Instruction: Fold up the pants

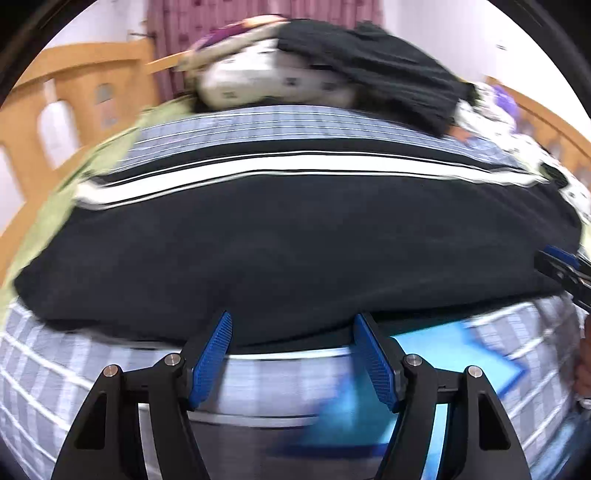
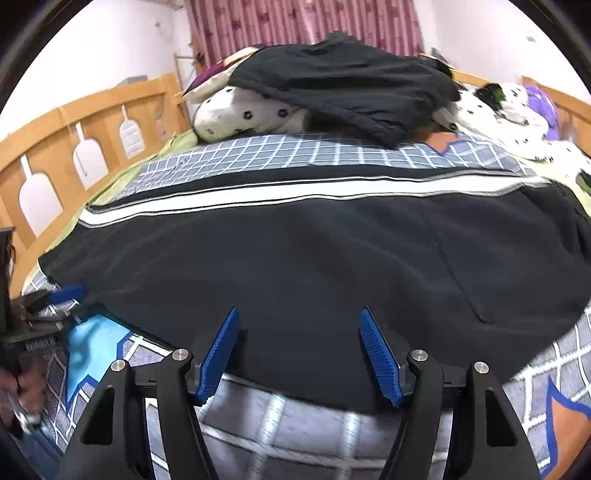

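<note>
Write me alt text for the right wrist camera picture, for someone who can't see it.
Black pants with a white side stripe lie spread flat across a bed's checked blanket. The right hand-held gripper sits open at their near edge, nothing between its blue pads. Behind lie another dark garment on spotted pillows, a wooden bed rail and a pink curtain.

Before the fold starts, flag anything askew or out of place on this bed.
The black pants lie flat across the checked bedspread, white side stripe straight. One oddity: another dark garment is dumped in a heap over the spotted pillows at the head. Both grippers, left and right, are open at the near edge.
</note>
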{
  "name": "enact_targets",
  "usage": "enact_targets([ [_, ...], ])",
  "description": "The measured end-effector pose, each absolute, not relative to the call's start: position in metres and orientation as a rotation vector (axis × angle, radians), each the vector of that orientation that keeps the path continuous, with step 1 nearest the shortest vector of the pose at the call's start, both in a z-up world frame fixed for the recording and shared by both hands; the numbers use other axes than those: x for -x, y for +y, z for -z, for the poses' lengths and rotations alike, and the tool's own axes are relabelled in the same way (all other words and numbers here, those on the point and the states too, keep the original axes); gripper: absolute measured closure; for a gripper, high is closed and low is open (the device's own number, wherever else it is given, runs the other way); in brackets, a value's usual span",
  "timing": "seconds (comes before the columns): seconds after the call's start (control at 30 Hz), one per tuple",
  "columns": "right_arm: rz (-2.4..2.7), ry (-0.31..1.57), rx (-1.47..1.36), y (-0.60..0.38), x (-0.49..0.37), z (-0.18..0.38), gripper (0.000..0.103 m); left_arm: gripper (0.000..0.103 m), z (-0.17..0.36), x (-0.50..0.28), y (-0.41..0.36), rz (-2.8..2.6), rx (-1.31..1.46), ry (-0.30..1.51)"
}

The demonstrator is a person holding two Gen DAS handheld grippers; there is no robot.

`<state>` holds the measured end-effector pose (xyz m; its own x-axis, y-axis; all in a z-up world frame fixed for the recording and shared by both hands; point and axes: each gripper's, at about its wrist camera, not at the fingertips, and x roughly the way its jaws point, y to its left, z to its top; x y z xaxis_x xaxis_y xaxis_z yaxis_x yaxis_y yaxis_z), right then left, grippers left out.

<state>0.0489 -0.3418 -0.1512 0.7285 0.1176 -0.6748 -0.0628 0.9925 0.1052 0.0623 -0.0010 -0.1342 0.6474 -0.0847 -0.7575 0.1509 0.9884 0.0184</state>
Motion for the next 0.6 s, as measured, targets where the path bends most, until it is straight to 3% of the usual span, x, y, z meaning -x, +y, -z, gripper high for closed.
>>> enact_targets([
  [0.33, -0.041, 0.797, 0.019, -0.324, -0.053, 0.166, 0.033, 0.038, 0.129, -0.052, 0.194, -0.001, 0.356, 0.872],
  [0.6, 0.012, 0.799, -0.01, -0.322, -0.051, 0.163, 0.033, 0.038, 0.141, -0.072, 0.224, 0.063, 0.556, 0.867],
])
